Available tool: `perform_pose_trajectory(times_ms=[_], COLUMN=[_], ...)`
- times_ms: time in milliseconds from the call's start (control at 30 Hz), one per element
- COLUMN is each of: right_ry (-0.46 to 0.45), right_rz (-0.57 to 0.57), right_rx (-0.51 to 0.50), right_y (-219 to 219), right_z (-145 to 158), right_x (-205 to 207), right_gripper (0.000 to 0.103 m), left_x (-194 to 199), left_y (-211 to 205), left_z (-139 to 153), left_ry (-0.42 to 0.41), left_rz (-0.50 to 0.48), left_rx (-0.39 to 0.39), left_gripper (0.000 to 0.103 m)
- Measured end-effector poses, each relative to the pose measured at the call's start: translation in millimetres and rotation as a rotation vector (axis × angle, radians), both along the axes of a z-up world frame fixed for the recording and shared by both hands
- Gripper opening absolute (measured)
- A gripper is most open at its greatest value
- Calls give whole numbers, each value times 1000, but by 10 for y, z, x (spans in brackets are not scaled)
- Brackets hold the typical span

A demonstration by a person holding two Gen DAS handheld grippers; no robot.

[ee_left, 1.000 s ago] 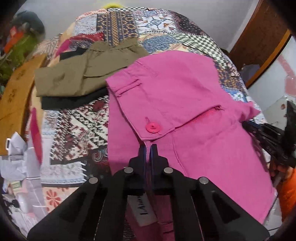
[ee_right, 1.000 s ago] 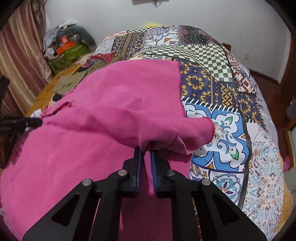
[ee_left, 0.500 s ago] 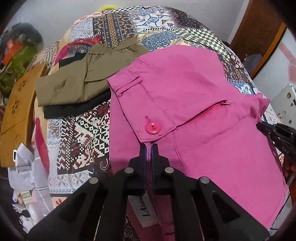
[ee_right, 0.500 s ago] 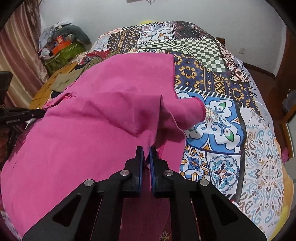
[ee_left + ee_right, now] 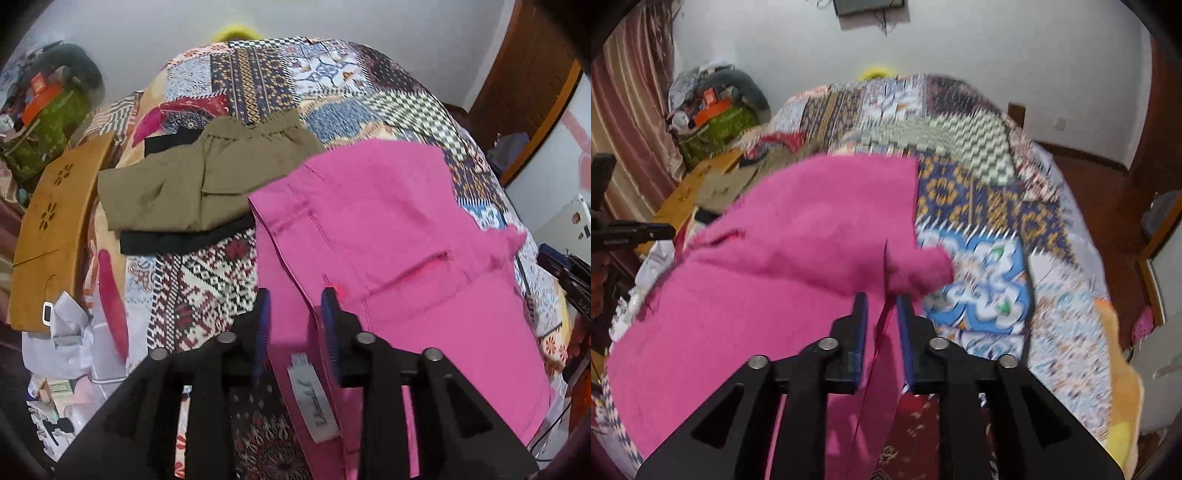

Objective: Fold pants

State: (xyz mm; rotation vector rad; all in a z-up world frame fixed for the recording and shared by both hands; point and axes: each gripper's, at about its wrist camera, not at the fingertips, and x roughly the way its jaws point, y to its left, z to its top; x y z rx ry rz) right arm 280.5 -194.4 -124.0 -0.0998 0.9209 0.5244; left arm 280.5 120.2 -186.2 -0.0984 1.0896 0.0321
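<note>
Left wrist — pink pants (image 5: 388,229) between parted jaws.

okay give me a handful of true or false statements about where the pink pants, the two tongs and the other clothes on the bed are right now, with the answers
1. The left tongs are clamped shut on the pink pants. False: they stand open, with the fabric edge between the fingers.
2. The right tongs are open. True.
3. Olive-green pants lie folded on the patchwork bedspread, on top of a black garment. True.
4. The pink pants hang in the air, clear of the bedspread. False: they lie spread on it.
5. A white label shows on the pink pants near the left tongs. True.
</note>
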Motion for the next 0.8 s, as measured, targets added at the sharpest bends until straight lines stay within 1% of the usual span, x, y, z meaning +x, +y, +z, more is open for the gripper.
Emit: perform_pose_trajectory(times_ms=[33, 67, 133, 200, 267, 300, 367, 500, 533, 567, 600, 633, 667, 700, 767, 800], right_ry=[-14, -30, -59, -74, -75, -70, -56, 9, 24, 43, 67, 86, 106, 117, 153, 173], right_rz=[-5, -13, -34, -55, -73, -79, -85, -100, -101, -100, -99, -97, -95, -91, -79, -77], right_rx=[7, 15, 25, 30, 25, 22, 23, 32, 36, 41, 45, 46, 48, 51, 52, 52], right_y=[-13, -30, -59, -75, -74, -72, -76, -63, -62, -53, -32, -15, 8, 11, 37, 39], right_z=[42, 83, 145, 167, 149, 139, 98, -69, -108, -156, -217, -268, -325, -353, -437, -486], right_x=[17, 44, 114, 185, 280, 318, 406, 616, 645, 676, 715, 739, 756, 763, 784, 789], right_gripper=[27, 31, 44, 48, 49, 49, 49, 50, 50, 50, 50, 50, 50, 50, 50, 50], left_x=[40, 83, 149, 216, 265, 287, 338, 382, 390, 394, 398, 402, 404, 403, 397, 391], left_y=[26, 49, 78, 94, 107, 109, 115, 50, 26, 3, -14, -29, -38, -62, -105, -112], left_z=[-9, -29, -80, -157, -244, -286, -401, -553, -570, -581, -588, -587, -577, -566, -563, -562], left_ry=[3, 10, 24, 46, 68, 80, 112, 133, 132, 126, 125, 126, 122, 116, 104, 100], left_rz=[6, 11, 13, 13, 14, 15, 19, 12, 11, 4, -11, -26, -27, -32, -41, -46], left_rx=[-9, -16, -27, -40, -60, -69, -95, -129, -121, -123, -146, -173, -172, -153, -100, -90], left_gripper=[36, 40, 44, 49, 57, 58, 58, 58, 56, 48, 41, 29, 27, 25, 17, 17])
